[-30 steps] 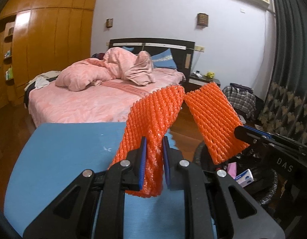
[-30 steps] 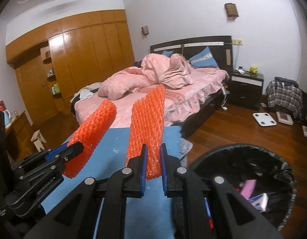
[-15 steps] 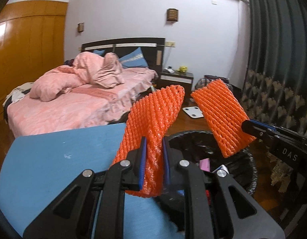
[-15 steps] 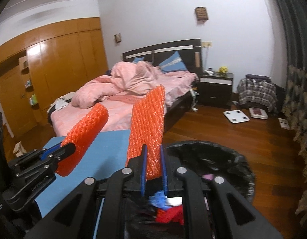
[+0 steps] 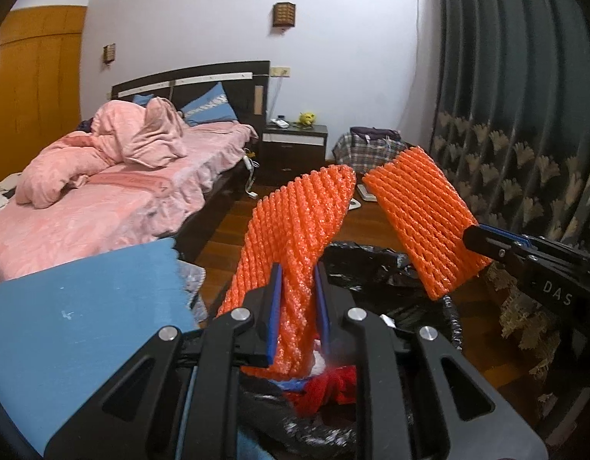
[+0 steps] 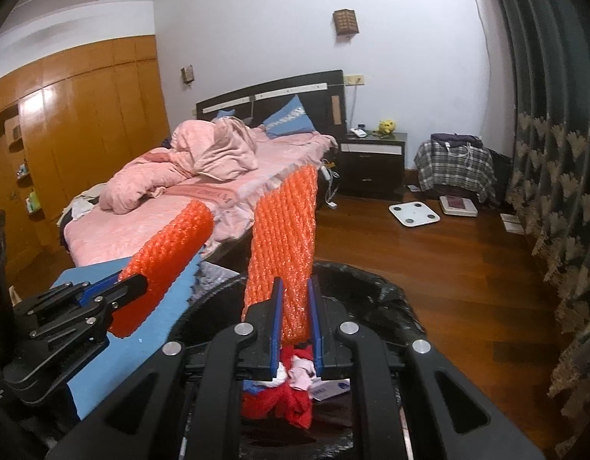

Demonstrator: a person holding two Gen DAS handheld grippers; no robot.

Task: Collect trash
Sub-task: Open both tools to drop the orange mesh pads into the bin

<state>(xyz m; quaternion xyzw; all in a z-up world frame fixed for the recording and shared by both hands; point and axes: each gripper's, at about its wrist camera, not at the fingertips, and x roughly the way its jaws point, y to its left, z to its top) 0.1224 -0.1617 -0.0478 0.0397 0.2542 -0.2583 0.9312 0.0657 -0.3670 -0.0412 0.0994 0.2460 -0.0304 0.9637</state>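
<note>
Foam nets [image 5: 295, 237] [image 6: 285, 245] point up-forward from each closed gripper [image 5: 298, 320] [image 6: 295, 322].

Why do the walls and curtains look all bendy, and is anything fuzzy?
Left wrist view: the fisheye lens bows the curtain and darkens the corners; the red trash close below the left gripper looks smeared. Right wrist view: same bending on the wardrobe; the orange foam net stays sharp.

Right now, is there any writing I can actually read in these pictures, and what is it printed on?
"DAS": white letters on the black body of the right gripper, seen from the left wrist view.
Red lettering on the pink bedspread: too blurred to read.
Print on the small white packet in the trash bin: too small to read.
</note>
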